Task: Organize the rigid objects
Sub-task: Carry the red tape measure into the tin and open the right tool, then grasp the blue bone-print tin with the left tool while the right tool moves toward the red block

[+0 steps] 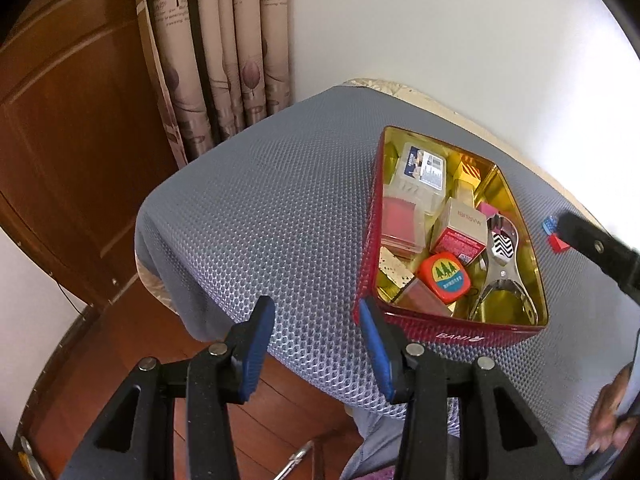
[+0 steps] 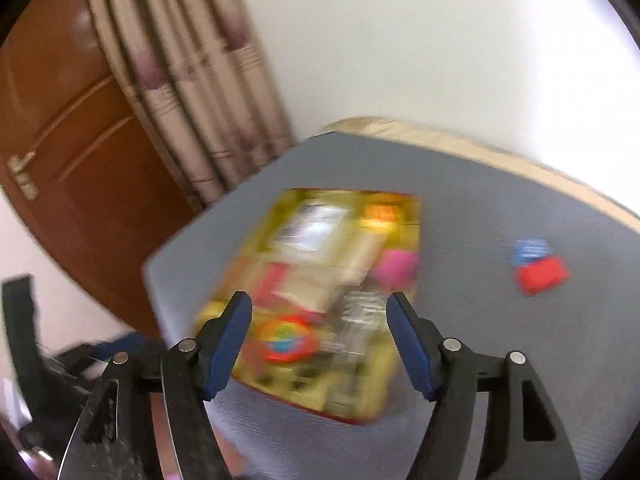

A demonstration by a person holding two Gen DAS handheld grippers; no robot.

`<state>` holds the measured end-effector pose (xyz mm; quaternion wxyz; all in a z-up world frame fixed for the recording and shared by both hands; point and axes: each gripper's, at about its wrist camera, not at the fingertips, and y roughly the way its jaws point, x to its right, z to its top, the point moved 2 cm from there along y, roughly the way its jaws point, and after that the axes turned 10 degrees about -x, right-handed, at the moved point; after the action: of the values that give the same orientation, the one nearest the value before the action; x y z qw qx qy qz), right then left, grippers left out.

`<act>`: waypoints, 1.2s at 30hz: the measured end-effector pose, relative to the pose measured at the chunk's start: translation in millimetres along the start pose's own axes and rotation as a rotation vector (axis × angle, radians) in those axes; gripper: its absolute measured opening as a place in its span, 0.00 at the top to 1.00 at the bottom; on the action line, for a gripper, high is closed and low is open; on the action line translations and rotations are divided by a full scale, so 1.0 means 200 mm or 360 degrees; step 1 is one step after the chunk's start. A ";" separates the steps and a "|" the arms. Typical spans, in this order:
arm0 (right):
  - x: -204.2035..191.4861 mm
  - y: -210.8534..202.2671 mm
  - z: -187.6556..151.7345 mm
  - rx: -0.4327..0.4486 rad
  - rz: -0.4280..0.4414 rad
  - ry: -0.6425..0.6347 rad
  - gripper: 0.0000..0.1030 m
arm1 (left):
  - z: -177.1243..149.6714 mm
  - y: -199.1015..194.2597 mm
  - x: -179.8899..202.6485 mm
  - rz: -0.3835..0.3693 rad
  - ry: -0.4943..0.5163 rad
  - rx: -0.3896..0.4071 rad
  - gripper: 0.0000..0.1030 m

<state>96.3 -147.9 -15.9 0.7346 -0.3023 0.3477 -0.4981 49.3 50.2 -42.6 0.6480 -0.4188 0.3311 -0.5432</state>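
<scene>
The tin looks nearly packed; two blocks lie on the mat, apparently left to stow. Left gripper and right gripper both gape wide, empty.

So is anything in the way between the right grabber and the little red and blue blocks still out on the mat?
Nothing visible is. The right gripper is open above the tin, and only bare gray mat lies between it and the red block and blue block.

Full red tin, red and blue blocks beside it.
</scene>
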 end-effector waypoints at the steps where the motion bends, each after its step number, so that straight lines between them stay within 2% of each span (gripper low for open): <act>1: 0.07 -0.01 -0.02 0.0001 -0.0106 0.0016 0.32 | 0.00 0.00 0.01 0.0007 0.0007 0.0006 0.56; 11: 0.98 -0.11 -0.33 -0.0128 -0.1025 0.0269 0.27 | -0.04 -0.05 0.11 0.0142 0.0132 0.0078 0.55; 15: 1.19 -0.16 -0.44 -0.0172 -0.1282 0.0271 0.23 | -0.06 -0.07 0.18 0.0189 0.0195 0.0099 0.54; 17: 1.27 -0.18 -0.48 -0.0178 -0.1326 0.0302 0.14 | -0.07 -0.08 0.23 0.0203 0.0244 0.0105 0.54; 19: 1.33 -0.19 -0.52 -0.0178 -0.1334 0.0360 0.13 | -0.08 -0.09 0.28 0.0188 0.0276 0.0098 0.54; 23: 1.42 -0.22 -0.54 -0.0156 -0.1266 0.0483 0.12 | -0.08 -0.10 0.44 0.0099 0.0390 0.0024 0.54; 25: 1.43 -0.23 -0.54 -0.0125 -0.1235 0.0502 0.06 | -0.07 -0.10 0.55 0.0039 0.0468 -0.0005 0.54; 29: 1.47 -0.26 -0.56 -0.0098 -0.1173 0.0521 0.06 | -0.04 -0.11 0.78 -0.0018 0.0636 -0.0031 0.54; 36: 1.52 -0.33 -0.63 -0.0033 -0.1057 0.0585 0.04 | 0.10 -0.02 1.21 -0.0148 0.0840 -0.0194 0.54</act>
<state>39.7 -467.3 -100.3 0.4555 -0.3114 0.3617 -0.7515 110.8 -184.5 -24.3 0.4871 -0.3158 0.5011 -0.6418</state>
